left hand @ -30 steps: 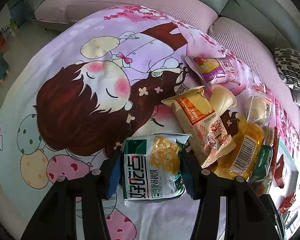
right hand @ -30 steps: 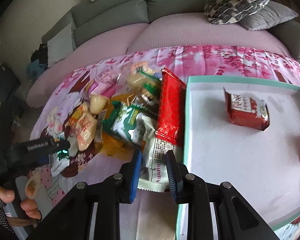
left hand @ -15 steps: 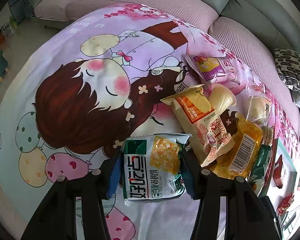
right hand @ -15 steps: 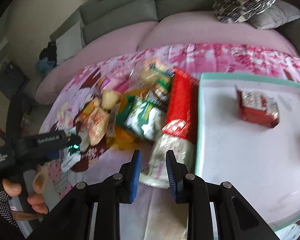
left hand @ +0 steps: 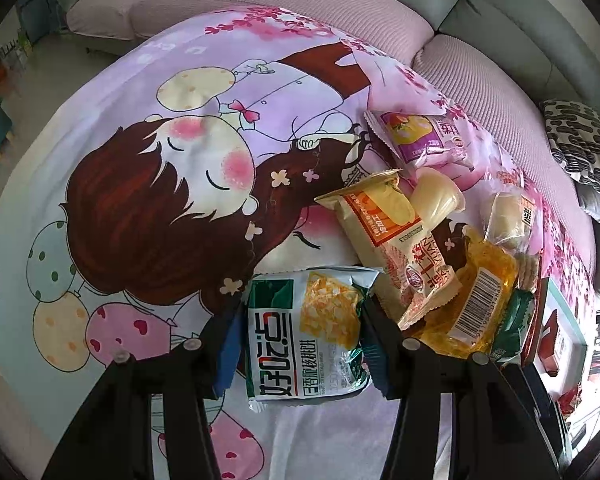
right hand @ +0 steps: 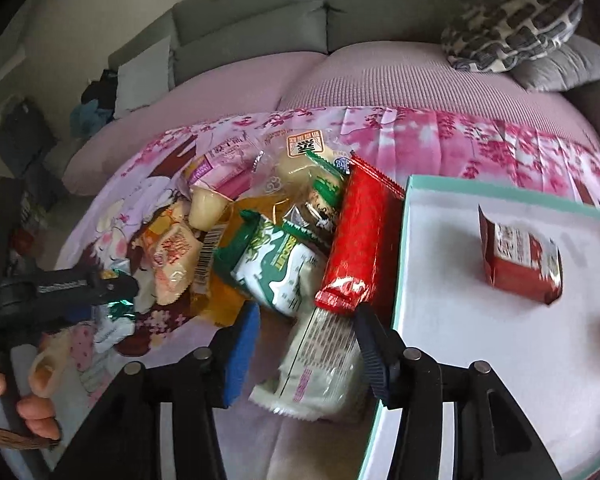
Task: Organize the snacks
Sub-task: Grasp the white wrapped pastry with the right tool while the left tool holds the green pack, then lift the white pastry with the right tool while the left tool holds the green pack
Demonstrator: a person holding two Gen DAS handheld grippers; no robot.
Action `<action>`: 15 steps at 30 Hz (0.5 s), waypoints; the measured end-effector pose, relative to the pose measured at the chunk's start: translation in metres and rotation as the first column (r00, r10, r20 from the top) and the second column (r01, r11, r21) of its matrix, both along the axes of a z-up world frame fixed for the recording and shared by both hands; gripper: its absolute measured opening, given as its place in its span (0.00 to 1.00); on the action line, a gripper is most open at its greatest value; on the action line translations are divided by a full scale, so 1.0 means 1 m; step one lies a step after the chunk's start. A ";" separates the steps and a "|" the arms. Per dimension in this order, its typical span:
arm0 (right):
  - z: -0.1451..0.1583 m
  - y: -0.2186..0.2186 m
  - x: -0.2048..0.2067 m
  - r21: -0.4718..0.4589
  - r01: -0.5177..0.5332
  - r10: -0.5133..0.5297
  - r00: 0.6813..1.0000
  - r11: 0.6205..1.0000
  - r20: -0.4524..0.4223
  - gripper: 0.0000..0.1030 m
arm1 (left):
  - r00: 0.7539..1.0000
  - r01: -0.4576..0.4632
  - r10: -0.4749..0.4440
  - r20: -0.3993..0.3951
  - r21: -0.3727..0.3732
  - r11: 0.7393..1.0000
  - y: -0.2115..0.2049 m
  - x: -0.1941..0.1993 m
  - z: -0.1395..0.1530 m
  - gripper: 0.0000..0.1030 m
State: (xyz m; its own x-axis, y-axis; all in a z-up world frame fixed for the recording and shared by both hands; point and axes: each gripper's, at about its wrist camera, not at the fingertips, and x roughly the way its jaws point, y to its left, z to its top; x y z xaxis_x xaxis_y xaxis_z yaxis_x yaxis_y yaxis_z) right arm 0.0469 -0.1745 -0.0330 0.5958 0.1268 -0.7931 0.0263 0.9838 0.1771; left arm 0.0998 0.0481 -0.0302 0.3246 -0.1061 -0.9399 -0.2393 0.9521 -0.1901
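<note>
My left gripper [left hand: 300, 340] is shut on a green and white snack bag [left hand: 304, 332] at the near edge of a snack pile [left hand: 428, 248] on a cartoon-print cloth [left hand: 160, 200]. In the right wrist view, my right gripper [right hand: 306, 344] is open, its jaws either side of a white packet [right hand: 324, 356] that lies on the cloth. A long red packet [right hand: 360, 244] rests just beyond it. A teal-rimmed white tray [right hand: 400, 272] to the right holds a red packet [right hand: 520, 260]. The left gripper [right hand: 112, 292] also shows at the left there.
A pink and grey sofa [right hand: 380, 80] curves behind the cloth, with a patterned cushion [right hand: 512, 28] at the right. More snacks lie heaped: a yellow jelly bag [left hand: 484, 300], a purple packet [left hand: 420, 140], a green and white packet [right hand: 276, 268].
My right gripper has opened wide and moved forward around the white packet. My left gripper still holds the green and white bag in the same place.
</note>
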 end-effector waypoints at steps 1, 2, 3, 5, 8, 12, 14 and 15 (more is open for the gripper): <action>-0.001 -0.001 0.001 -0.007 -0.008 0.008 1.000 1.000 0.004 0.53 | 1.000 0.000 0.000 0.001 -0.001 1.000 0.000 0.000 0.000 0.53; -0.004 -0.001 0.003 -0.015 -0.012 0.012 1.000 1.000 -0.001 0.56 | 1.000 0.001 -0.001 0.002 -0.002 1.000 0.001 0.000 0.000 0.53; -0.005 -0.002 0.003 -0.014 -0.015 0.015 1.000 1.000 0.000 0.56 | 1.000 0.000 0.000 0.002 -0.003 1.000 0.001 -0.001 0.001 0.53; -0.006 0.000 0.002 -0.027 -0.023 0.023 1.000 0.999 -0.006 0.56 | 1.000 0.003 -0.003 0.004 -0.004 1.000 0.001 -0.002 0.002 0.53; -0.006 0.004 -0.001 0.001 -0.044 0.044 0.999 0.999 -0.025 0.58 | 1.000 0.017 -0.017 0.004 0.003 1.000 0.000 -0.005 0.003 0.53; -0.013 0.009 -0.003 0.092 -0.070 0.077 0.994 0.993 -0.073 0.58 | 1.000 0.031 -0.031 0.001 0.003 1.000 -0.004 -0.009 0.004 0.53; -0.018 0.013 -0.007 0.149 -0.082 0.097 0.991 0.985 -0.095 0.58 | 0.999 0.040 -0.040 0.002 -0.003 0.999 -0.005 -0.011 0.005 0.53; -0.018 0.016 -0.009 0.158 -0.100 0.116 0.989 0.982 -0.096 0.58 | 0.999 0.044 -0.044 0.003 -0.006 0.999 -0.006 -0.012 0.005 0.53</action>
State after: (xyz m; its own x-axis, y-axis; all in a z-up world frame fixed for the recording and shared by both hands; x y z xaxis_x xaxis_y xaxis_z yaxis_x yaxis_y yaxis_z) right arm 0.0374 -0.1583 -0.0505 0.4872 0.3098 -0.8165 -0.0525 0.9437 0.3267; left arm 0.0875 0.0419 -0.0253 0.3218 -0.1256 -0.9384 -0.1967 0.9607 -0.1961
